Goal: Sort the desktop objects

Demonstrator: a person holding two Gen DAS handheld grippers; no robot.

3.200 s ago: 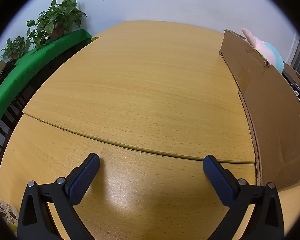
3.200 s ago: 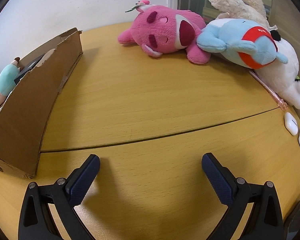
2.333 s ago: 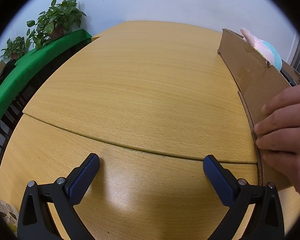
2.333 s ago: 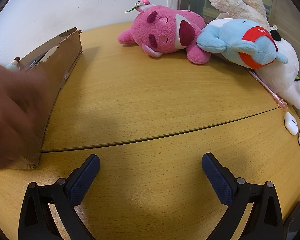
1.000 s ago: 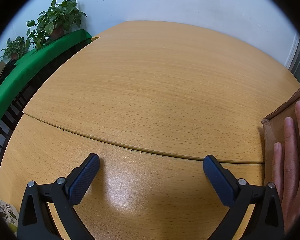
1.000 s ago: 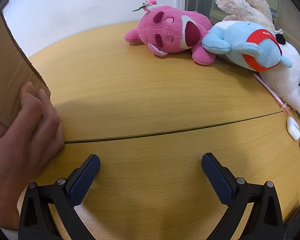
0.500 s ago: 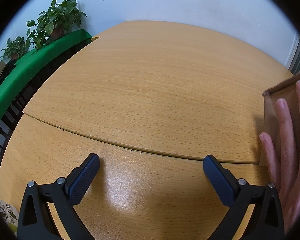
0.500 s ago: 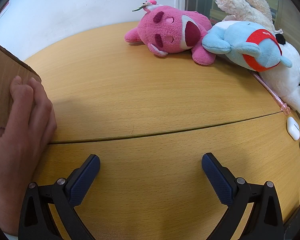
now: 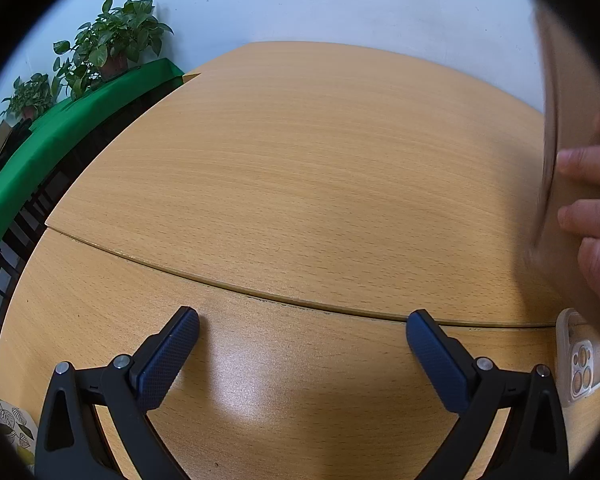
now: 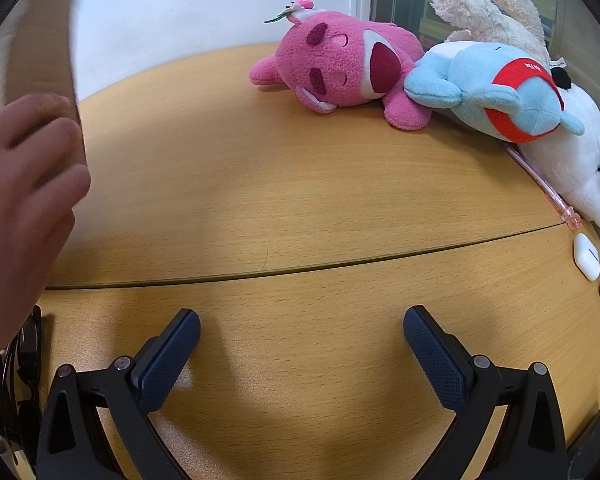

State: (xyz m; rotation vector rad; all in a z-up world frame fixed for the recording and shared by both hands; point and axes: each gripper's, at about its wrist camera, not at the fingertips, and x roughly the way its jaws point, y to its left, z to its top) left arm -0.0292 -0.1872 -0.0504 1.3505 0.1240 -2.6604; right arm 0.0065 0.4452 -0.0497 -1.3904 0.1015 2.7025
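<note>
both grippers idle on desk, bare hand tilting box

left gripper (image 9: 302, 336) and right gripper (image 10: 301, 334) sat with jaws spread wide, nothing between them. a bare hand (image 10: 20, 192) held the cardboard box (image 9: 572, 160) upended between the two views, blurred. a phone in a clear case (image 9: 584, 362) lay camera side up just right of the left gripper's right finger, long axis roughly along the fingers; left gripper judged nearer. dark glasses (image 10: 22, 380) lay just left of the right gripper. plush toys (image 10: 420, 76) and white earbud case (image 10: 587, 257) sat well apart, far right.
</note>
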